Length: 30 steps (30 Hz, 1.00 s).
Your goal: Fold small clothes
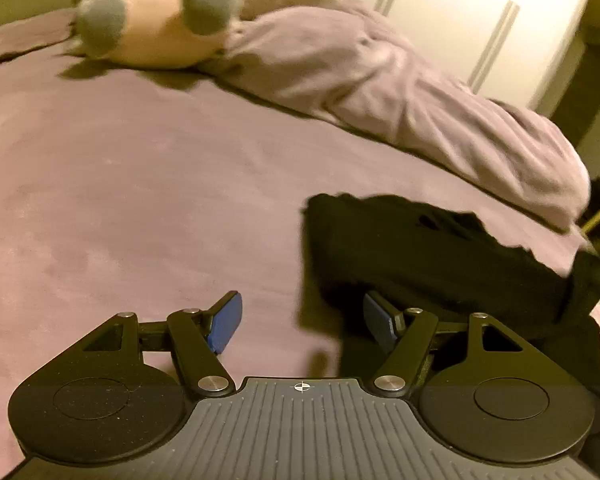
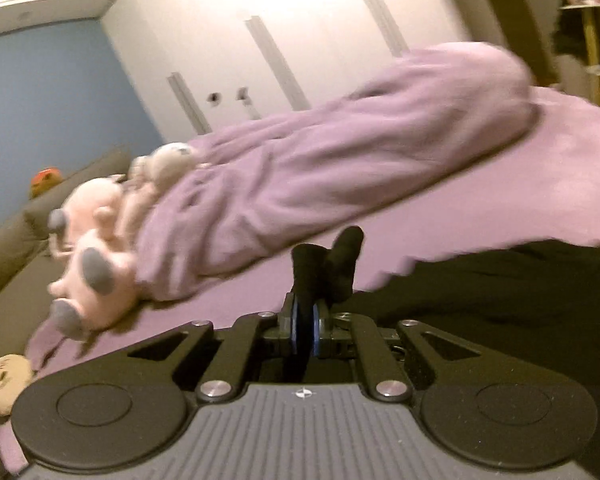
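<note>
Right gripper (image 2: 305, 320) pinches the black garment (image 2: 480, 292); left gripper (image 1: 300, 326) gapes empty beside it, next grabbing another corner.

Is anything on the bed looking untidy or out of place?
Yes. The purple blanket lies bunched along the far side, not spread flat. The black garment is rumpled, one bit pinched in the right gripper. Nothing looks damaged.

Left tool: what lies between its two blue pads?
Only bare purple bedsheet, as the left wrist view shows. The left tool is open, and the black garment reaches just its right pad.
</note>
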Motion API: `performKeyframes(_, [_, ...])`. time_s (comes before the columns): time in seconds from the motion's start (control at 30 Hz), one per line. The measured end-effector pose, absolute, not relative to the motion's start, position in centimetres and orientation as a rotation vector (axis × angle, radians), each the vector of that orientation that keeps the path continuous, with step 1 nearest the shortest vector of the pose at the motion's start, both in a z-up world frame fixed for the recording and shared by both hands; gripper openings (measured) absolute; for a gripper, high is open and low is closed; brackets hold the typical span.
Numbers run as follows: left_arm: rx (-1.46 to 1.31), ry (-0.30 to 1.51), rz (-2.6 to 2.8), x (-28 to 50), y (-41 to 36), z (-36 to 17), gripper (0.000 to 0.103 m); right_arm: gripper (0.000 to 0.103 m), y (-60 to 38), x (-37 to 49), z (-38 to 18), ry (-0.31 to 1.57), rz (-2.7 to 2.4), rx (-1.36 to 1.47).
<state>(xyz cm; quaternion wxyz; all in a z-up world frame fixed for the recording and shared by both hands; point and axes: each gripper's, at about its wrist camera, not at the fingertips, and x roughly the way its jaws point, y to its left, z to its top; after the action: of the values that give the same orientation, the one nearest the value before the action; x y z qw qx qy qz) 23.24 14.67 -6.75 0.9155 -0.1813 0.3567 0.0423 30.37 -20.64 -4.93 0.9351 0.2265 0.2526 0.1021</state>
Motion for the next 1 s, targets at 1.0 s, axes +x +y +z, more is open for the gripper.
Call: performKeyframes(1.0, [-0.264, 0.835, 0.03, 24.1, 10.6, -7.8, 0.073, 0.004, -23.9, 34.0, -10.3, 0.851, 0.084, 0.563])
